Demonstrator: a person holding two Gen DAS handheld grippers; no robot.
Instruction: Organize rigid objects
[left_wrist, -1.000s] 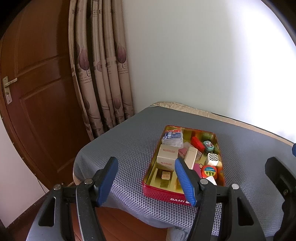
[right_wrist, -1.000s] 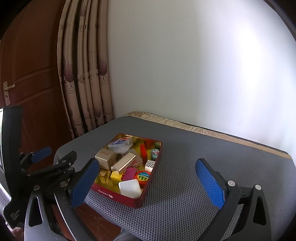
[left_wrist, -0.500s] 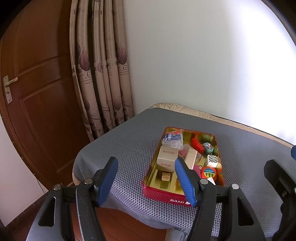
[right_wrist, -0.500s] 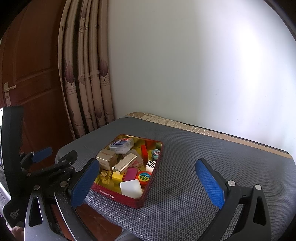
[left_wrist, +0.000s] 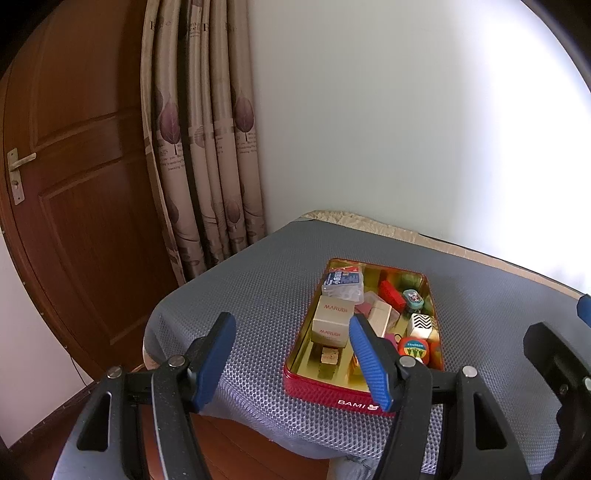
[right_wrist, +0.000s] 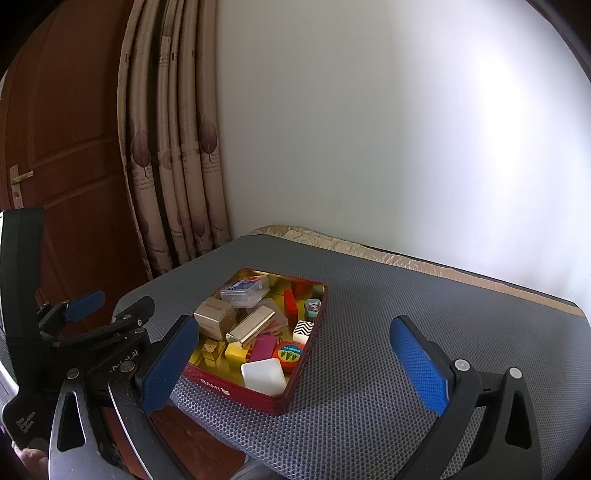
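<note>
A red tin tray with a gold inside sits near the front edge of a grey mesh mat. It holds several small rigid things: a beige Marubi box, a clear plastic case, a gold bar box, a white square tile, a zigzag cube and a round red disc. My left gripper is open and empty, just in front of the tray's left side. My right gripper is open and empty, in front of the tray.
The grey mat covers a table against a white wall. A curtain hangs at the back left beside a wooden door. The floor drops off just before the mat's front edge. My left gripper shows in the right wrist view.
Both views have shifted very slightly; the tray sits a little lower in the frames. Both grippers stay open and empty.
</note>
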